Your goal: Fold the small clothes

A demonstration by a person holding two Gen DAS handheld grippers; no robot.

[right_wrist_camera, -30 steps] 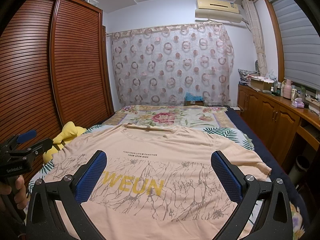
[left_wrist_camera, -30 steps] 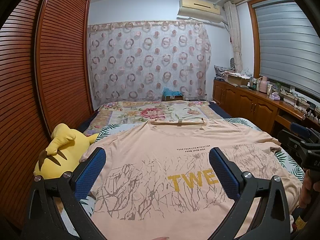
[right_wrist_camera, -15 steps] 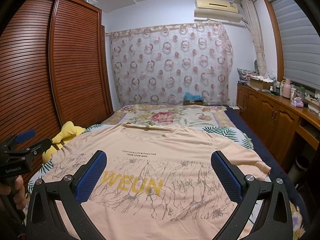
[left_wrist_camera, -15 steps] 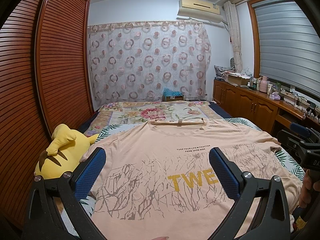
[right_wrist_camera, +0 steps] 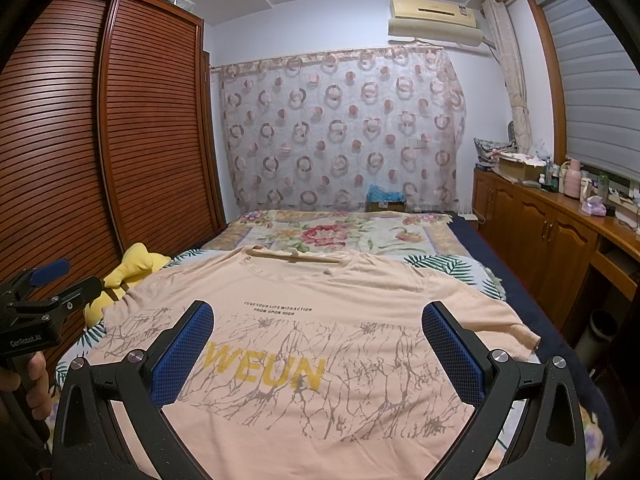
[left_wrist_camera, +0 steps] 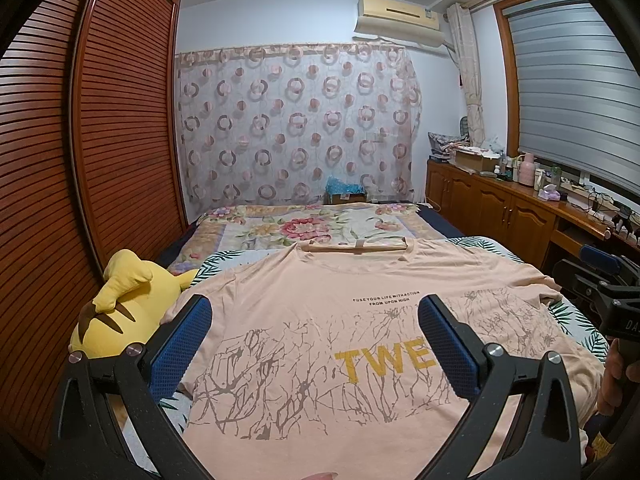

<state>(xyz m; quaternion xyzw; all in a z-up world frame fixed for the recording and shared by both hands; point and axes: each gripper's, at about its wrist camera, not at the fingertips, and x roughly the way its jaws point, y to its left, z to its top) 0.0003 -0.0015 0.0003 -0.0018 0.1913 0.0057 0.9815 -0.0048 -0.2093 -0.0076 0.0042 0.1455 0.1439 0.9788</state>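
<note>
Flat across the lower middle of both views lies a pale peach cotton T-shirt (left_wrist_camera: 320,304) (right_wrist_camera: 320,304), front side up, printed with grey branching lines, yellow block letters and two small lines of black text. Its neckline points toward the top of the frame, and both sleeves are spread out to the sides. It rests on a bed (left_wrist_camera: 224,260) (right_wrist_camera: 452,266) covered with a leaf-print sheet, with a floral quilt (left_wrist_camera: 308,226) (right_wrist_camera: 340,234) beyond the collar.

At the bottom of the left wrist view, the left gripper (left_wrist_camera: 316,344) hangs above the shirt's lower half, its blue-padded black fingers (left_wrist_camera: 182,346) spread wide apart and holding nothing. At the bottom of the right wrist view, the right gripper (right_wrist_camera: 318,348) is likewise released, its fingers (right_wrist_camera: 452,354) far apart over the printed letters and gripping nothing. Each gripper also shows at the side edge of the other's view, held by a hand.

A yellow plush toy with brown stripes (left_wrist_camera: 120,312) (right_wrist_camera: 128,272) lies just beside the shirt's sleeve at centre left. Behind it stands a slatted reddish-brown wooden wardrobe (left_wrist_camera: 100,140) (right_wrist_camera: 120,140). A sheer curtain with ring patterns (left_wrist_camera: 296,120) (right_wrist_camera: 344,128) fills the upper centre, and wooden cabinets (left_wrist_camera: 500,208) (right_wrist_camera: 540,228) run along the right.
</note>
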